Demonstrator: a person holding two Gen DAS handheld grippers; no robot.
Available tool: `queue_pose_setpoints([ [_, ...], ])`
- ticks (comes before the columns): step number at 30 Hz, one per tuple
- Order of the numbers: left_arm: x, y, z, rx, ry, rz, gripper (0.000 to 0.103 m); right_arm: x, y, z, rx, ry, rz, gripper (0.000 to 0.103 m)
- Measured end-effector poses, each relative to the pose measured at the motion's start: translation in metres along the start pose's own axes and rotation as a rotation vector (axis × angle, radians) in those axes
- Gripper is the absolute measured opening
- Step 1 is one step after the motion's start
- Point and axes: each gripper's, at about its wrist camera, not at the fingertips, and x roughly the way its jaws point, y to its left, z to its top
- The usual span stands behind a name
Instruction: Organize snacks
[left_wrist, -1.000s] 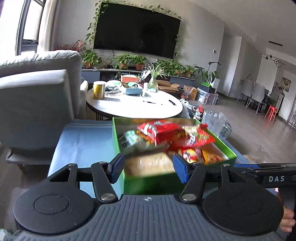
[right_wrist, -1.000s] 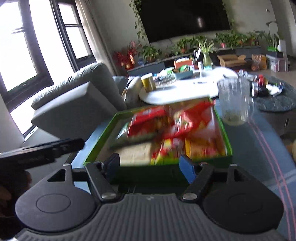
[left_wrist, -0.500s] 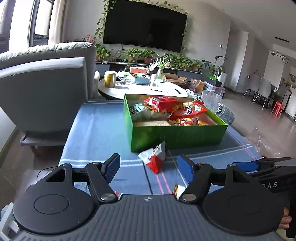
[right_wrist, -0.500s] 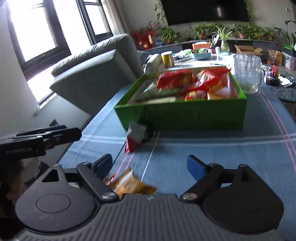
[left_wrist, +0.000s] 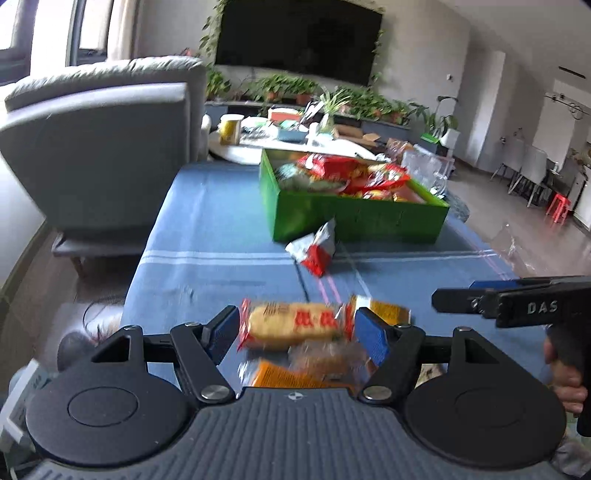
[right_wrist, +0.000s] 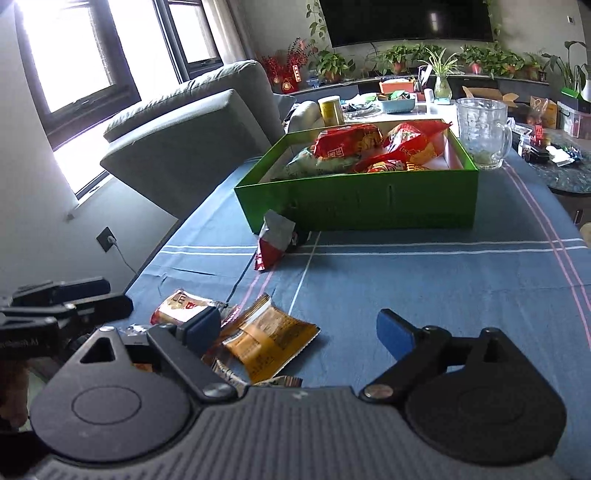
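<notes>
At about nine o'clock in both views stands a grey sofa (right_wrist: 192, 136), just off the edge of the table (right_wrist: 443, 288) with its blue striped cloth. The left gripper (left_wrist: 295, 330) hangs low over the near end of the cloth with its jaws spread wide, a blue pad either side of a long bread packet (left_wrist: 293, 325) but not closed on it. The packet looks blurred; whether the pads touch it cannot be told. Around it lies a small heap of loose snacks, among them an orange packet (right_wrist: 269, 338) at six o'clock, flat on the cloth.

Further up the cloth, near twelve o'clock, a red and white packet (right_wrist: 275, 240) leans just beside the front wall of the green box (right_wrist: 362, 203). The box is open and holds several red snack bags (right_wrist: 347, 142) piled above its rim.

The right gripper (right_wrist: 299, 328) hovers over the cloth too, jaws released and holding nothing — its left pad sits over the edge of the snack heap, its right pad over bare cloth. At two o'clock in the right wrist view a clear glass mug (right_wrist: 482, 131) stands just behind the box's far right corner.
</notes>
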Motion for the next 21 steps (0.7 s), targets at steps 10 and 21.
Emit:
queue_pose_setpoints([
  [10,-0.024,0.004,-0.023,-0.025,0.041,0.037,0.066,-0.007,0.016,-0.006,-0.05,0.001,-0.005,0.103],
  [21,-0.011,0.0,-0.04,-0.051,0.17,-0.064,0.066,-0.008,0.021,-0.01,-0.051,0.002,0.006,0.103],
])
